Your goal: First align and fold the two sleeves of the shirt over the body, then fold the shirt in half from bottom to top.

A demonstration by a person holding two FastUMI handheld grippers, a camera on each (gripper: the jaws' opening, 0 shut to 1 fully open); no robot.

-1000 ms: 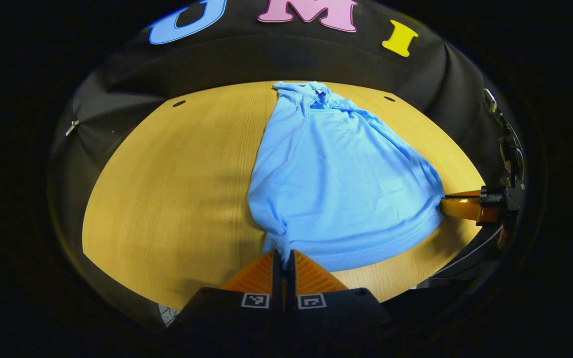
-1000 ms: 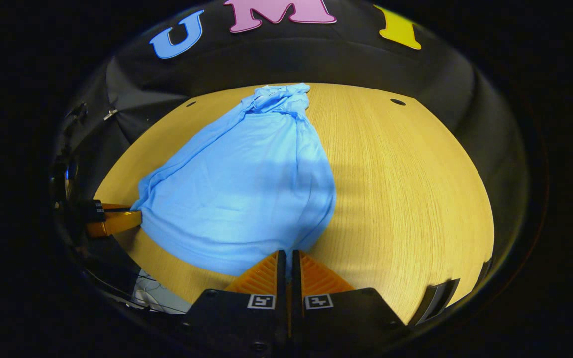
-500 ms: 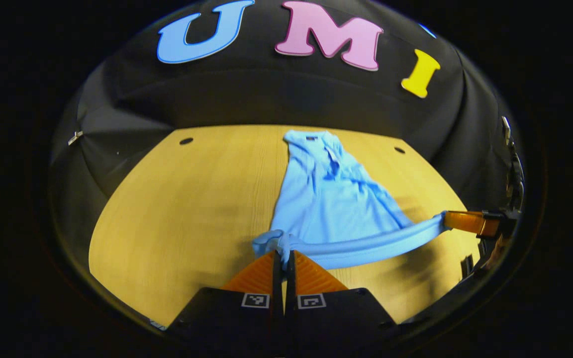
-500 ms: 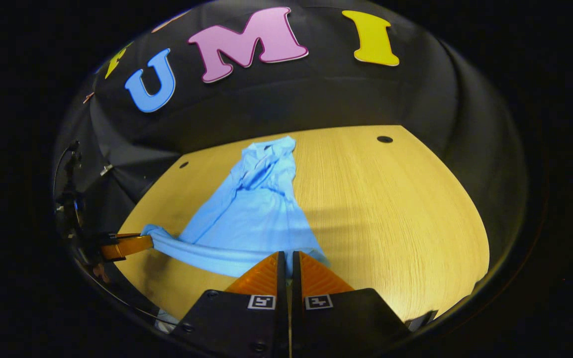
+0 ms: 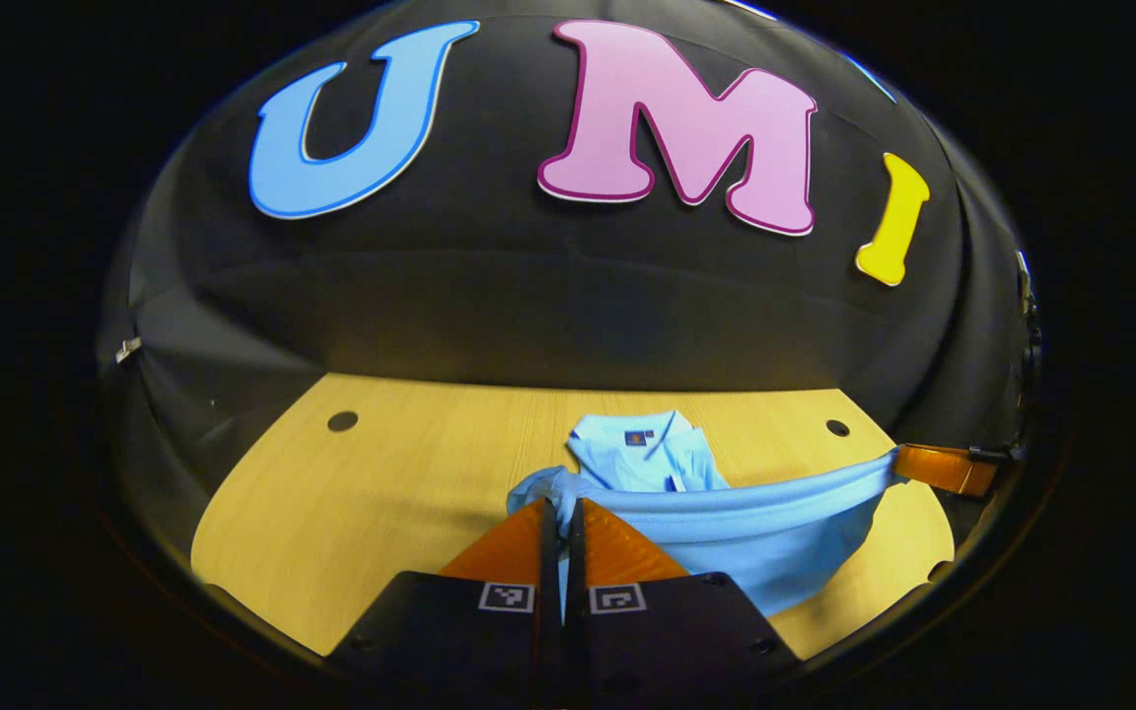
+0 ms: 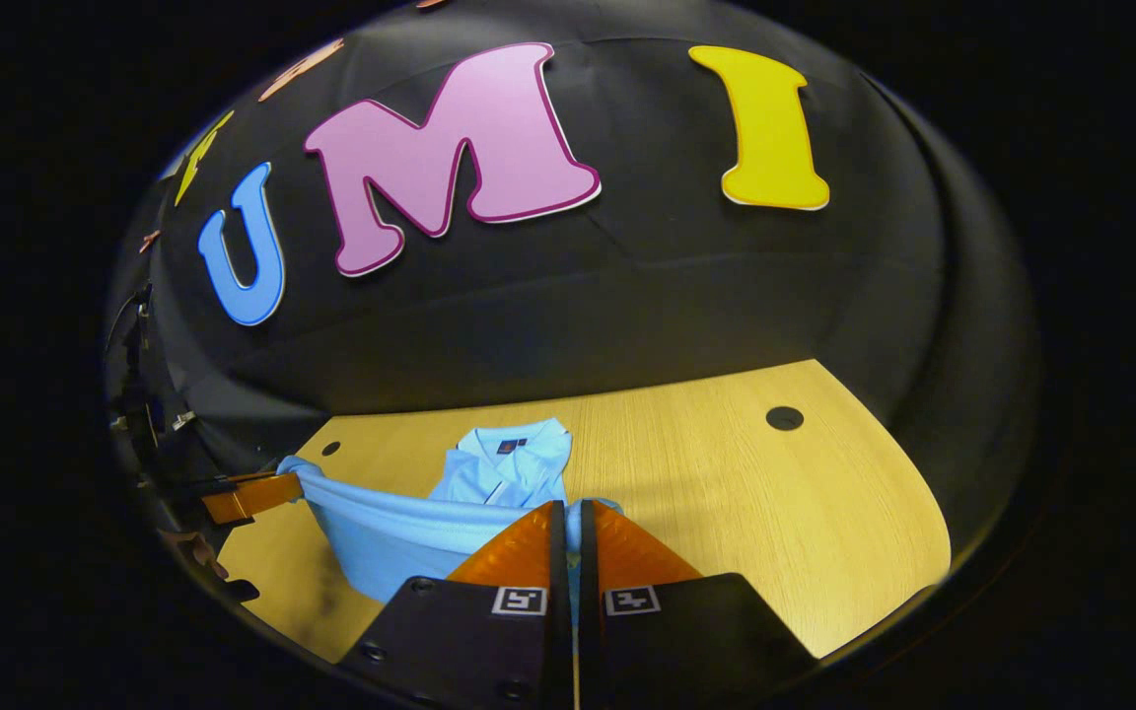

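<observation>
- The left gripper [image 5: 561,508] is clenched on one bottom corner of the blue shirt [image 5: 726,528].
- The right gripper [image 6: 571,508] grasps the other corner.
- The hem hangs stretched between them above the tabletop [image 5: 381,493], near the far collar [image 6: 519,444].

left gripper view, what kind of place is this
Likely a staged recording booth, not a home: black cloth wall behind a bare wooden table, where two handheld grippers fold a blue shirt.

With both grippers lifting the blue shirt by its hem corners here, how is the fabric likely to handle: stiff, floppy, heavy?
Probably floppy: the blue shirt sags between the left gripper and right gripper rather than spanning flat. It seems light, since pinches at two corners carry the raised hem. The collar end on the table may drag or bunch if pulled further.
</observation>
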